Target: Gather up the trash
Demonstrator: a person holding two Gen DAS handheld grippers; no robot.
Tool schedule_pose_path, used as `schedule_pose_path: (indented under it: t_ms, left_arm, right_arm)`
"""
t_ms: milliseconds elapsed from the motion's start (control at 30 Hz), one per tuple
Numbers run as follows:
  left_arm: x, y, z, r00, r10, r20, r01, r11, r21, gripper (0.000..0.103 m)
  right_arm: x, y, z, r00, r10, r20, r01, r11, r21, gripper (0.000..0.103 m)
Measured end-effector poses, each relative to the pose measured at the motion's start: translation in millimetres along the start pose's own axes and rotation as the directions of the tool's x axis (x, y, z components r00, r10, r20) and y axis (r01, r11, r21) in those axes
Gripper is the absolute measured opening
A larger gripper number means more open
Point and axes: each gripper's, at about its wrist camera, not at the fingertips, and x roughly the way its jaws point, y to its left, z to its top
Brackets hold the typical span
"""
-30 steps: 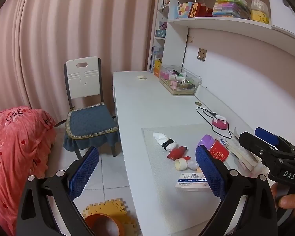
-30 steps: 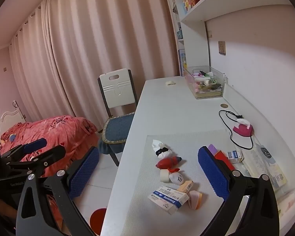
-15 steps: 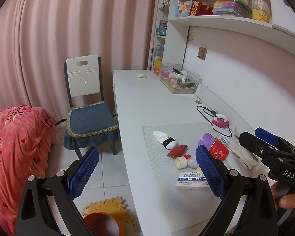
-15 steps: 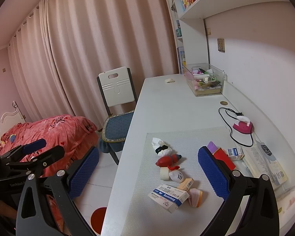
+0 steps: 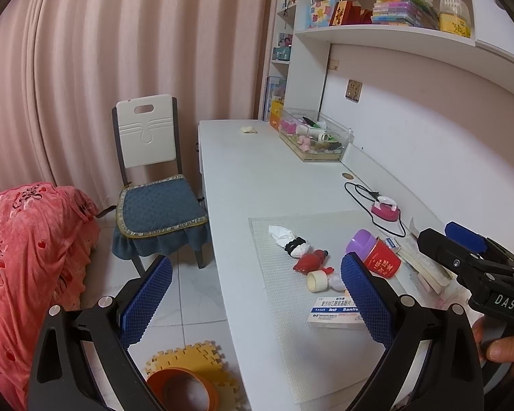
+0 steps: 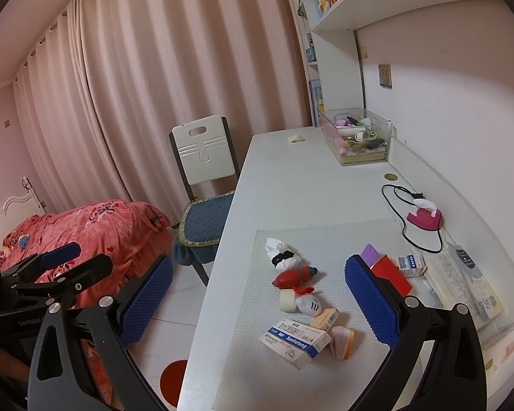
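Observation:
Trash lies on a grey mat (image 6: 342,239) on the white desk (image 6: 308,178): a crumpled white tissue (image 6: 274,245), a black hair tie (image 6: 280,259), a red wrapper (image 6: 293,275), a tape roll (image 6: 288,299), a white-and-blue medicine box (image 6: 296,339) and a red can with a purple lid (image 5: 377,255). The medicine box also shows in the left wrist view (image 5: 335,311). An orange bin (image 5: 183,390) stands on the floor below the desk edge. My left gripper (image 5: 253,303) is open and empty, above the floor by the desk. My right gripper (image 6: 257,303) is open and empty, over the mat's near part.
A chair with a blue cushion (image 5: 159,205) stands left of the desk. A pink bedspread (image 5: 27,239) is at far left. A clear storage box (image 5: 313,140) sits at the desk's far end. A pink device with a black cord (image 5: 385,210) and papers (image 6: 466,284) lie near the wall.
Both grippers have drifted slightly back and up from the desk; the view shifts a little. Both stay open and empty. Nothing on the mat has moved.

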Motion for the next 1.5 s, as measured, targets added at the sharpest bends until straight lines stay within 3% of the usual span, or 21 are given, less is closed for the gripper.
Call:
schedule_pose_path:
  t_ms: [1500]
  left_arm:
    - [0.0, -0.1, -8.2, 1.0, 0.011, -0.022, -0.011, 1.0, 0.0, 0.097]
  right_arm:
    - [3.3, 0.3, -5.4, 1.0, 0.01, -0.015, -0.01, 1.0, 0.011, 0.098]
